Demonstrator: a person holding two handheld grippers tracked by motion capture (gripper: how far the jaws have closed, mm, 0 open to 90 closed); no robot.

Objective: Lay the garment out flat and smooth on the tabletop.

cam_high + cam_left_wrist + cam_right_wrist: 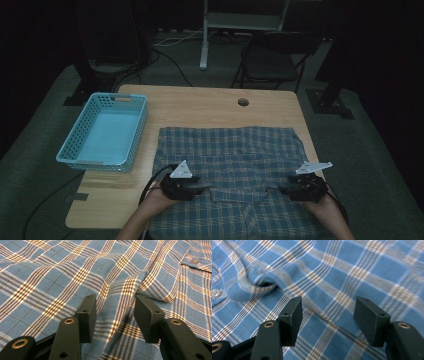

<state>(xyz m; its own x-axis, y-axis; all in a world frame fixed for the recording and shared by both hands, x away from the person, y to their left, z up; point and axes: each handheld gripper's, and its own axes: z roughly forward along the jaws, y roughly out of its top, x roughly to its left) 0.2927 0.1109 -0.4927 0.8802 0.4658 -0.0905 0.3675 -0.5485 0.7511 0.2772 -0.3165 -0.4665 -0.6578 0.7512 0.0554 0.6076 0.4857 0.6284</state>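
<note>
Here, in the high view, a blue plaid shirt [235, 170] lies spread flat on the wooden bench [200, 105], covering its near right part and reaching the near edge. The left tool [204, 188] rests on the shirt near its left side, pointing toward the middle; the right tool [281, 190] rests on the shirt near its right side, pointing back at the left one. The two are well apart, with the shirt's front between them. An empty light blue basket [70, 150] stands on the bench's left edge, just beside the shirt's left border. A dark chair [272, 62] stands on the floor beyond the bench.

In the left gripper view, the left tool [115, 312] has its jaws spread, with a low raised ridge of shirt [75, 272] fabric running between them; the pads do not press it. A folded edge lies just beyond the jaw on the right.

In the right gripper view, the right tool [328, 315] has its jaws spread over flat shirt [352, 270] cloth, pinching nothing. A curled fold and a button [215, 293] lie toward the left.
</note>
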